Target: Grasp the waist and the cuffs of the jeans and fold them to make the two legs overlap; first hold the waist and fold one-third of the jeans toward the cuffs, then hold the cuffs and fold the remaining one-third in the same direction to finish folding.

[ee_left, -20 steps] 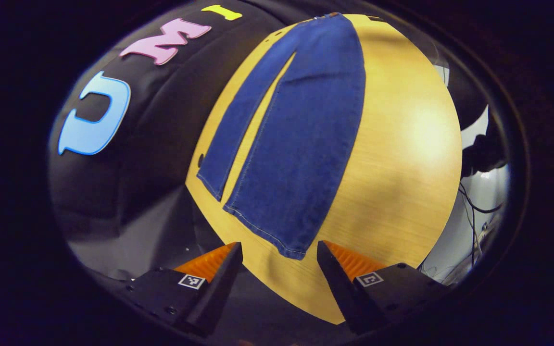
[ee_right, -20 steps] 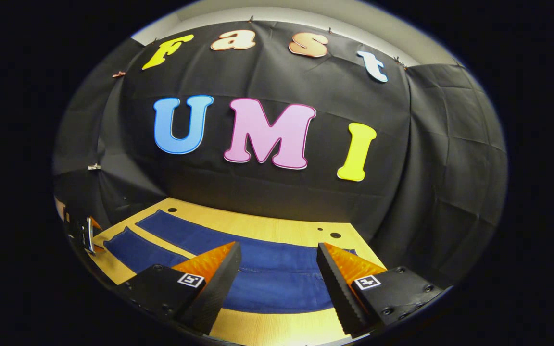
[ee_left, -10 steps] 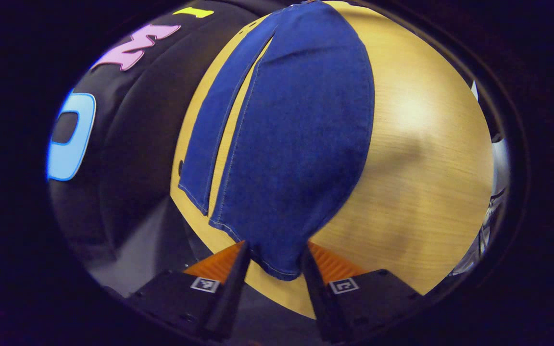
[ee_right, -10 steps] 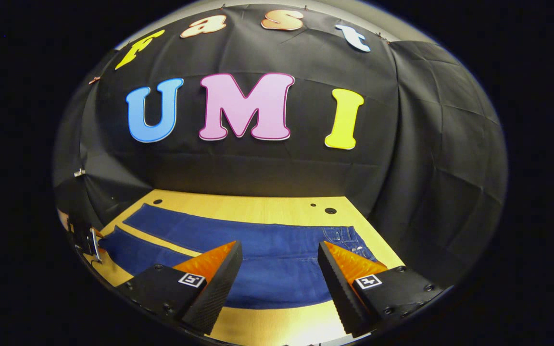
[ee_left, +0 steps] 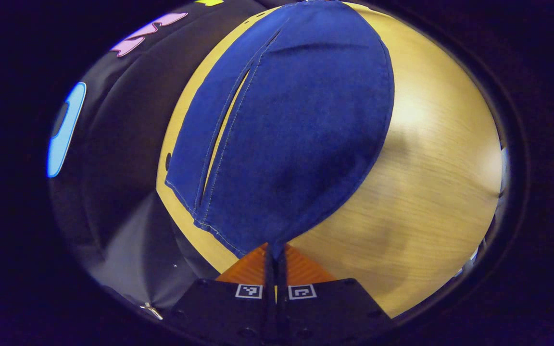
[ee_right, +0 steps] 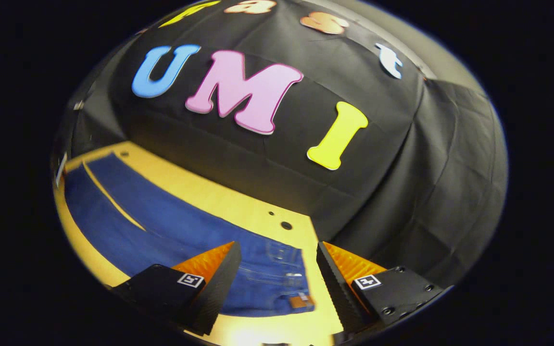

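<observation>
Low down, left claw (ee_left: 275, 259) pinches the jeans (ee_left: 286, 134) cuff; right claw (ee_right: 277, 274) gapes above the waist.

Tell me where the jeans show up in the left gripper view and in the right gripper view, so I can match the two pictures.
Left gripper view: the jeans fill the upper middle, running down to the cuff pinched between the closed jaws at the bottom.
Right gripper view: the jeans lie across the lower left, waist end between the open jaws.
Shared landmark: the strip of wooden table showing between the two legs.
</observation>
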Demonstrator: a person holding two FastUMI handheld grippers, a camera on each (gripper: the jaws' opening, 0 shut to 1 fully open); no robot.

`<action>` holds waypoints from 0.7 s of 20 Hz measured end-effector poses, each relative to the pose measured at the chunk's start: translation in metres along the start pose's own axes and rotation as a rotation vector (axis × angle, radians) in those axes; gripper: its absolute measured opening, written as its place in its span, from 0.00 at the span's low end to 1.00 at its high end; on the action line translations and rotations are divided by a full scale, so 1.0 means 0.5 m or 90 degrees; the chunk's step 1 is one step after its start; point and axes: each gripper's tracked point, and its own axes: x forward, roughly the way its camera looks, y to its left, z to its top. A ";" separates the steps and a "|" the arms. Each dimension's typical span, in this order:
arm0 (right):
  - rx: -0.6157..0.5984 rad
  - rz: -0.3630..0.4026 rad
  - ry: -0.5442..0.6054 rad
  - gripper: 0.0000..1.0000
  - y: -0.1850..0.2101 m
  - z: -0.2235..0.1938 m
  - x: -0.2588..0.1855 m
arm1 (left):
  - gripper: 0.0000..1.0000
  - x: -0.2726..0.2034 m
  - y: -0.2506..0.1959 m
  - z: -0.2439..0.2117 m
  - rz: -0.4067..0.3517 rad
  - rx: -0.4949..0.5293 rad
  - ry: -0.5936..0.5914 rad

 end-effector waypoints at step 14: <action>-0.547 0.265 0.184 0.97 -0.032 -0.454 0.059 | 0.05 -0.027 -0.040 0.012 -0.027 -0.045 0.053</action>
